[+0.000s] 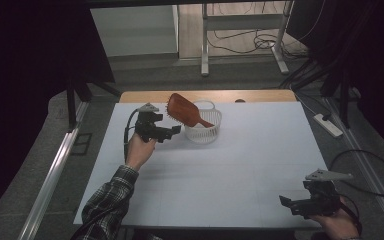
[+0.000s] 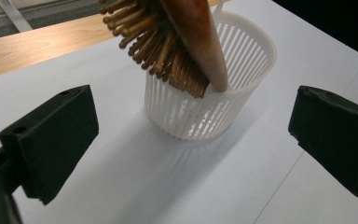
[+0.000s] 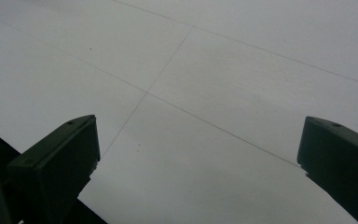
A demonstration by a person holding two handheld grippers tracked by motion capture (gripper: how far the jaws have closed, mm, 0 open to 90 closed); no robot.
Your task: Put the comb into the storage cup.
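Tongs first: the left tongs (image 1: 176,130) are spread wide apart with nothing between the jaws, held up off the table just to the left of the basket, and from the left gripper view you're looking straight past both black jaws at it. The white slatted basket (image 2: 200,114) sits upright on the table, toward the far middle of the white sheet, and the brown wooden hairbrush (image 1: 185,111) is stuck in it handle-down, leaning over so the paddle head pokes out up and to the left, toward the left tongs. In the left gripper view the hairbrush bristles (image 2: 158,51) face down and left, and the smooth back faces up. The tongs aren't touching the hairbrush or the basket, just near them. The right tongs (image 1: 286,202) are way off at the near right corner of the table, well apart from everything, also spread wide with nothing in them; the right gripper view looks down between the jaws at bare white surface with a couple of thin seam lines. A plaid sleeve (image 1: 111,192) comes in from the bottom left behind the left hand. The table (image 1: 240,165) has a white cover with a strip of wood showing along the far edge. Beyond that there's grey floor, some metal legs and loose cables.
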